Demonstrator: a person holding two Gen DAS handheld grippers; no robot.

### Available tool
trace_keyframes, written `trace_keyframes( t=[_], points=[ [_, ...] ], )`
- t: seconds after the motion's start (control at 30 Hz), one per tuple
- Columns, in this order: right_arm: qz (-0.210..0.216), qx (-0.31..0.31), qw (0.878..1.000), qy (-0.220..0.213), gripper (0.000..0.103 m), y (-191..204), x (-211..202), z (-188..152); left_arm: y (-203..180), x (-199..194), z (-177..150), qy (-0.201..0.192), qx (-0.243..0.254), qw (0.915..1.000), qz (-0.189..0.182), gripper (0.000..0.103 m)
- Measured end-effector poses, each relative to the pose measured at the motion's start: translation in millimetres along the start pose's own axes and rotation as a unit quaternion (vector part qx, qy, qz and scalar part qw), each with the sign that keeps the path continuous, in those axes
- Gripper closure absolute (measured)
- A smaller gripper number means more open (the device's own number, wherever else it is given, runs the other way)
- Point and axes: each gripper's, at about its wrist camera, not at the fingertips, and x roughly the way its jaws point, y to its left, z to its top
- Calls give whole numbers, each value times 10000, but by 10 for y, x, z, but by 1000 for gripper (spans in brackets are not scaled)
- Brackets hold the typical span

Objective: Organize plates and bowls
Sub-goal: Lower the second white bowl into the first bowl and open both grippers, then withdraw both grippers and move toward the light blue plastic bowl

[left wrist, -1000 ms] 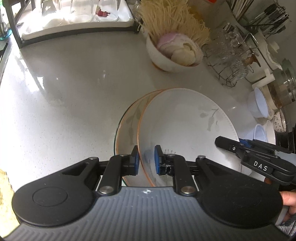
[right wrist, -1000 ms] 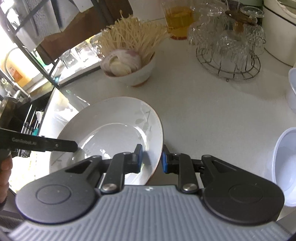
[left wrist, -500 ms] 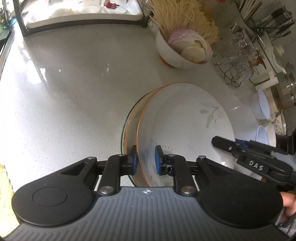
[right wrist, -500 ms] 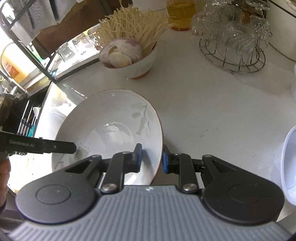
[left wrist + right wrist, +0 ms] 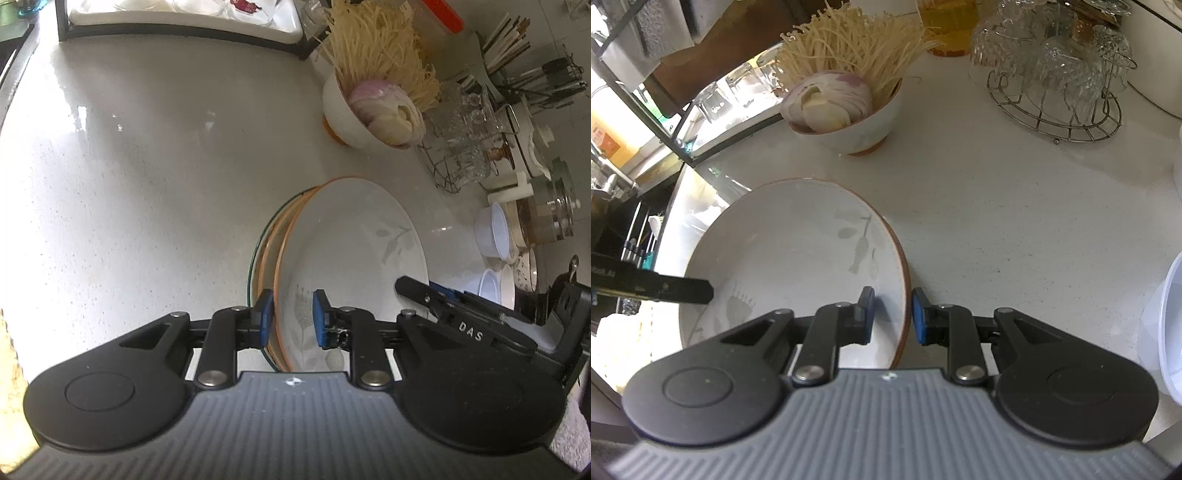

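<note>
A white plate with an orange-brown rim and a grey leaf print lies on top of a stack on the pale counter. Rims of lower plates peek out on its left side. My left gripper straddles the stack's near-left rims; its jaws are opening, and the inner pad stands off the plate. In the right wrist view my right gripper is shut on the top plate's right rim. A finger of the left gripper shows over its left side.
A bowl of enoki mushrooms and sliced onion stands behind the stack. A wire rack of upturned glasses sits at the back right. Small white bowls crowd the right side, and a black-framed tray of glasses lines the back.
The left jaws have widened around the rims, and the left gripper has shifted and rolled a little. The top plate now lies more squarely over the lower ones. The right gripper has stayed put.
</note>
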Motion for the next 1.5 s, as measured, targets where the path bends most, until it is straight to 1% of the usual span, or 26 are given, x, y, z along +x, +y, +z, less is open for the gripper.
trace_keyframes(
  t=[0.17,0.2,0.23,0.3,0.4,0.57,0.7,0.87,1.0,1.17,1.27,1.33,1.4,1.5],
  points=[
    [-31,49,10000,-14,78,6,3,-5,71,-24,9,171,-282,9994,-124,74],
    [-34,61,10000,-17,78,7,2,-6,69,-35,11,174,-300,9993,-114,72],
    [-22,93,9999,-31,78,2,-2,-9,62,-62,8,167,-274,9995,-60,66],
    [-28,139,9999,-26,78,-5,-1,-11,49,-111,7,82,-222,9997,3,64],
    [-28,195,9998,-37,78,-9,0,-21,75,-171,12,16,-277,9996,-5,64],
    [-130,264,9995,-127,78,8,-38,-26,29,-245,9,-131,-136,9998,42,64],
    [-399,372,9974,-475,77,11,-184,5,-129,-384,19,-431,161,9989,129,64],
    [-432,471,9924,-1056,77,57,-570,63,-420,-633,51,-892,594,9941,146,64],
    [-456,515,9854,-1558,77,133,-954,59,-678,-841,57,-1250,953,9875,109,64],
    [-456,484,9772,-2015,77,171,-1364,89,-970,-985,6,-1422,1221,9823,-49,64],
    [-400,445,9722,-2263,77,175,-1574,63,-1149,-1031,-62,-1531,1405,9782,-59,64],
    [-329,435,9693,-2399,77,146,-1694,47,-1288,-1061,-89,-1710,1562,9728,-71,64],
    [-373,348,9670,-2498,77,92,-1786,34,-1435,-1096,-101,-1894,1615,9685,-40,64],
    [-380,296,9637,-2626,77,-33,-1920,6,-1645,-1105,-136,-2038,1584,9661,-8,64]
  ],
)
